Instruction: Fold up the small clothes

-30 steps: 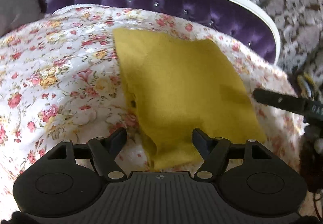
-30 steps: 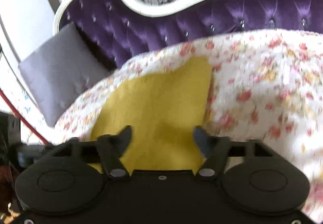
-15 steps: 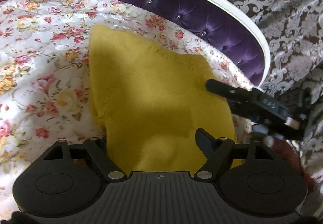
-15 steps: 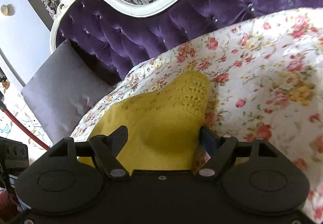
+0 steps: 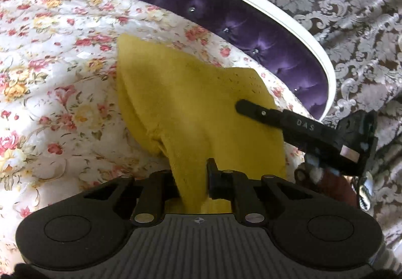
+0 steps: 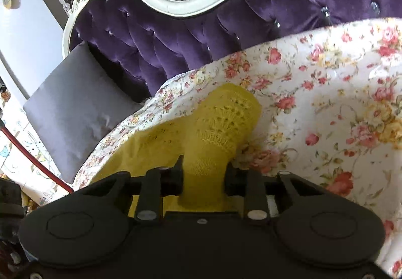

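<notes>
Left wrist view: our left gripper (image 5: 192, 173) is closing on a bunched near corner of the mustard-yellow knitted garment (image 5: 191, 103), cloth pinched between its jaws. The garment lies on the white floral quilted bedspread (image 5: 50, 78), fanning away toward 12 o'clock with the purple tufted headboard (image 5: 226, 25) beyond. From 3 o'clock our right gripper (image 5: 241, 105) reaches over the garment's right edge. In its own view its jaws are also closing, with the lacy knit corner bunched between them (image 6: 204, 171). So we hold both near corners — left and right. The garment's free length runs straight ahead of both tools, so we judge the coming fold carries these corners forward toward the far edge, both hands equally near.
</notes>
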Tool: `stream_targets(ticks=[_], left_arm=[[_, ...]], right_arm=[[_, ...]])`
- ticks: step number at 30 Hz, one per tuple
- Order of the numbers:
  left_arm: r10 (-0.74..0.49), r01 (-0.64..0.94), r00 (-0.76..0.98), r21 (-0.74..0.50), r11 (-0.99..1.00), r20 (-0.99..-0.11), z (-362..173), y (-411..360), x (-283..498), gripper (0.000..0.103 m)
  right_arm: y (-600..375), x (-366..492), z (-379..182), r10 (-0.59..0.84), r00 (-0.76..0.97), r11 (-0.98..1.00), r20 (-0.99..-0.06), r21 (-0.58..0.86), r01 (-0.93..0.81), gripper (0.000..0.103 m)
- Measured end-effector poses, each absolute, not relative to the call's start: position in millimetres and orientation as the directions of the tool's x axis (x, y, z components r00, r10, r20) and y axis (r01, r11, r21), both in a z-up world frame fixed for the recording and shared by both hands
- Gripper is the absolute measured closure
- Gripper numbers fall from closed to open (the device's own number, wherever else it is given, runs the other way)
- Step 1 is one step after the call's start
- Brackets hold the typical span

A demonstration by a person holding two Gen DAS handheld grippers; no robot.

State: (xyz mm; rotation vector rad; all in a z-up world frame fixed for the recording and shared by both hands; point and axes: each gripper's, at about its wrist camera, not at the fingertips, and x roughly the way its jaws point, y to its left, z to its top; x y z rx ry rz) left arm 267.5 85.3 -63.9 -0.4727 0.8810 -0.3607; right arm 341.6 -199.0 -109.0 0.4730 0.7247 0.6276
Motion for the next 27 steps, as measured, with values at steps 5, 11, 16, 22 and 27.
stream_targets(ticks=[5, 11, 16, 22, 27], left_arm=[[-0.567, 0.106, 0.566, -0.63, 0.769, -0.598, -54.0, 91.6, 256.6, 0.091], [-0.628, 0.119, 0.518, -0.678, 0.726, -0.581, -52.5, 87.1, 218.3, 0.091], [-0.651, 0.145, 0.487, -0.681, 0.718, -0.583, -46.5, 79.2, 174.5, 0.091], [-0.662, 0.155, 0.453, -0.679, 0.718, -0.597, -46.3, 72.2, 130.6, 0.09], [-0.495, 0.115, 0.444, -0.501, 0.858, -0.747, -73.5, 63.4, 115.2, 0.084]], right_arm=[[-198.7, 327.3, -89.7, 0.659, 0.588, 0.722, -0.469, 0.612, -0.322, 0.066], [-206.3, 288.4, -75.2, 0.653, 0.571, 0.727, -0.497, 0.622, -0.291, 0.066], [-215.8, 244.1, -71.6, 0.651, 0.546, 0.731, -0.527, 0.63, -0.263, 0.066], [-223.5, 196.0, -66.6, 0.656, 0.515, 0.733, -0.551, 0.629, -0.26, 0.066], [-233.0, 189.4, -81.7, 0.508, 0.58, 0.84, -0.637, 0.514, -0.171, 0.051]])
